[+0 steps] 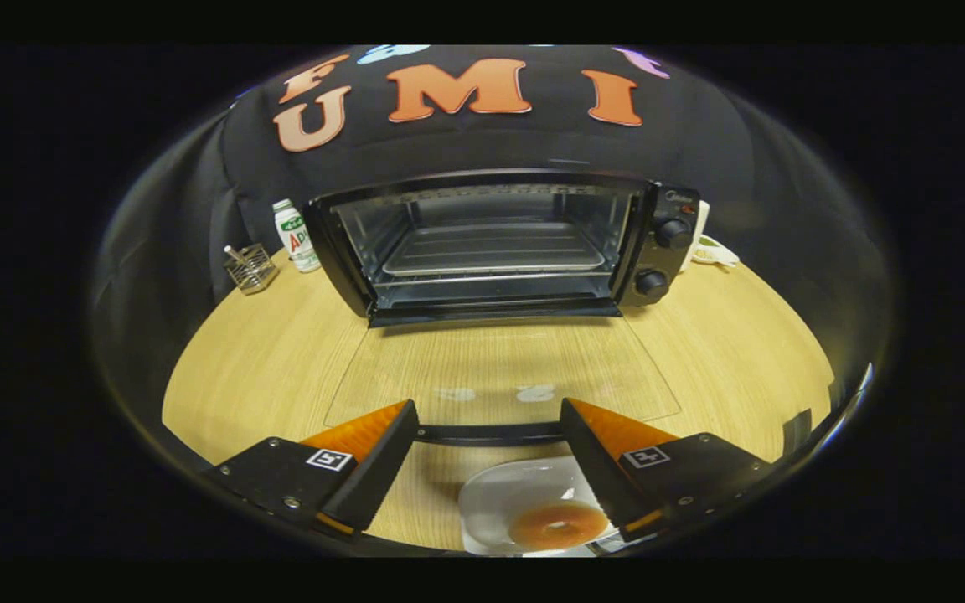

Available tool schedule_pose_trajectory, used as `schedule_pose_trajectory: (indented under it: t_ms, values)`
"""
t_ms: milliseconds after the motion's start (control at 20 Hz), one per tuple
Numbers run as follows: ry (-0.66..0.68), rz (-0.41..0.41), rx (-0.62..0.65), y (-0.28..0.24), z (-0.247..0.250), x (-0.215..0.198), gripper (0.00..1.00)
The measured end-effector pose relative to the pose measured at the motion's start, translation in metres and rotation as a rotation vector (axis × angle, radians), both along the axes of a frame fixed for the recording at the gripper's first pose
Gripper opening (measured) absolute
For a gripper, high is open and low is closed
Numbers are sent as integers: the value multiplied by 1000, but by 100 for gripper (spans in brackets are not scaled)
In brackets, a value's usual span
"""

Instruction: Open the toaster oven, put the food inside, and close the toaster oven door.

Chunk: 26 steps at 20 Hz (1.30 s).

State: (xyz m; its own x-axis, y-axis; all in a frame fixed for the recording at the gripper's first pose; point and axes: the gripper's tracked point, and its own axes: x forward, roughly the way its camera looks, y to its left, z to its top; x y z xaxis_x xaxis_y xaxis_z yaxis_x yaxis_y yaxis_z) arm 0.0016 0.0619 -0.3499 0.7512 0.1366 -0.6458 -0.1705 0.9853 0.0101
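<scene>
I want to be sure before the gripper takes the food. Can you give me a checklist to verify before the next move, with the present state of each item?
1. Toaster oven door open, lying flat on the table: ok.
2. Tray inside bare, ready for food: ok.
3. Gripper open, fingers apart, holding nothing: ok.
4. Donut on the white plate, below the fingers: ok.
5. Gripper centred over the donut: not ok, the donut sits toward one finger.
6. Door handle out of the gripper's way: cannot tell.
</scene>
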Motion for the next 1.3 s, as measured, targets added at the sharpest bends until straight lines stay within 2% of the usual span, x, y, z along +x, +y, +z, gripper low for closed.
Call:
schedule_pose_trajectory:
  t_ms: [200, 550, 950, 1300]
  values:
    - [-58, -34, 38, -18, 23, -10, 100]
    - [-88, -83, -2, -55, 20, -53, 100]
    - [-12, -86, -53, -67, -18, -105, 100]
    - [52, -55, -97, -62, -43, -119, 100]
